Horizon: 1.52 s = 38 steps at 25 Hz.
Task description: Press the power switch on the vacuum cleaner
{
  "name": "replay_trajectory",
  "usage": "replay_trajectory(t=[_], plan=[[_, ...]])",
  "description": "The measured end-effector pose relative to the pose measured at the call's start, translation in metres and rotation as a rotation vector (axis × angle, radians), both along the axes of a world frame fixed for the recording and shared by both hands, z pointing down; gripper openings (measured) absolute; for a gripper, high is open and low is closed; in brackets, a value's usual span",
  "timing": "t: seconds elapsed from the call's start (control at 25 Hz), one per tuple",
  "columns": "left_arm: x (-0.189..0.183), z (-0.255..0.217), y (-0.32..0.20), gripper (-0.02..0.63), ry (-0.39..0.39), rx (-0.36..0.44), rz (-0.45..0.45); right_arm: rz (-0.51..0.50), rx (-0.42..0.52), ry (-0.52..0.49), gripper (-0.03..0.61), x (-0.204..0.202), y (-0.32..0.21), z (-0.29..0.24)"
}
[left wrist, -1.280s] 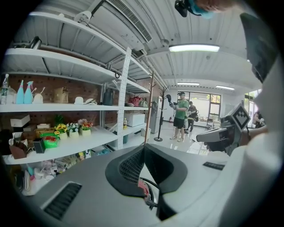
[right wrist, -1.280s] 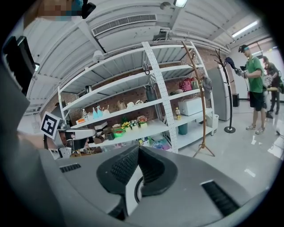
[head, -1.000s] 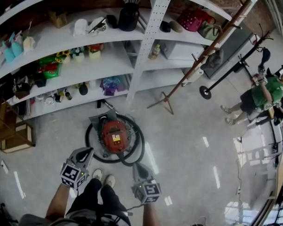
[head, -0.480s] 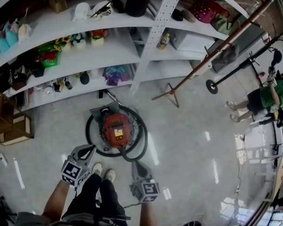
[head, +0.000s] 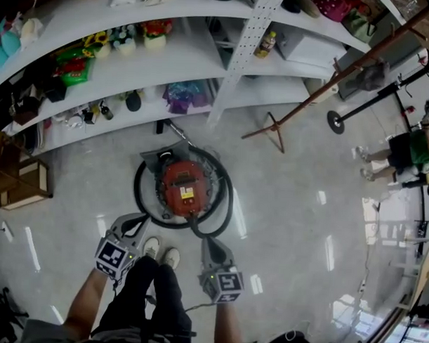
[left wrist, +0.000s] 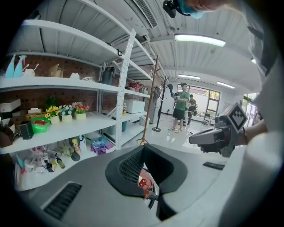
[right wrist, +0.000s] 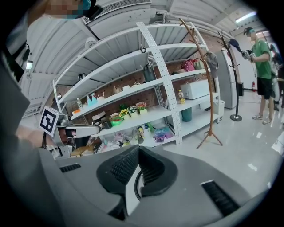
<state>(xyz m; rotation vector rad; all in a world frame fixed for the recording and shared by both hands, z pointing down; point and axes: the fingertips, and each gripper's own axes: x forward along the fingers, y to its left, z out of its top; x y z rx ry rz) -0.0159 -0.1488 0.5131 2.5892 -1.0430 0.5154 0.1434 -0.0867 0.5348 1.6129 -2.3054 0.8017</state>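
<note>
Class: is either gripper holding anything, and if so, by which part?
Nothing is held. The left gripper and right gripper are both empty, jaws apart, clear of the red vacuum cleaner on the floor.

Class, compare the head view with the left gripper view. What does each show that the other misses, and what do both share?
Only the head view shows the whole red vacuum cleaner ringed by its black hose, the person's shoes, and the left tongs from outside. Only the left gripper view shows the ceiling lights, and of the vacuum just a red sliver between its open tongs. Both show the white shelves, coat stand, person in green and right tongs.
</note>
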Motion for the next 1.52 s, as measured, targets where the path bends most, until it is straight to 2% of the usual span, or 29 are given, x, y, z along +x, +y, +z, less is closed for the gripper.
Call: replay_trajectory(t=[0.24, 0.4, 0.88, 1.52], plan=[[-0.004, 0.029, -0.008, 0.009, 0.001, -0.026, -0.007, 0.009, -0.022, -0.006, 0.012, -0.003, -0.011, 0.030], [-0.007, 0.053, -0.012, 0.009, -0.017, -0.018, 0.020, 0.010, -0.037, -0.012, 0.012, 0.000, -0.017, 0.052], [-0.012, 0.119, -0.022, 0.009, -0.011, -0.075, -0.033, 0.000, -0.064, -0.012, 0.012, 0.000, -0.036, 0.116], [-0.023, 0.198, -0.024, 0.008, -0.025, -0.100, -0.030, -0.018, -0.090, -0.018, 0.012, -0.005, -0.053, 0.199]])
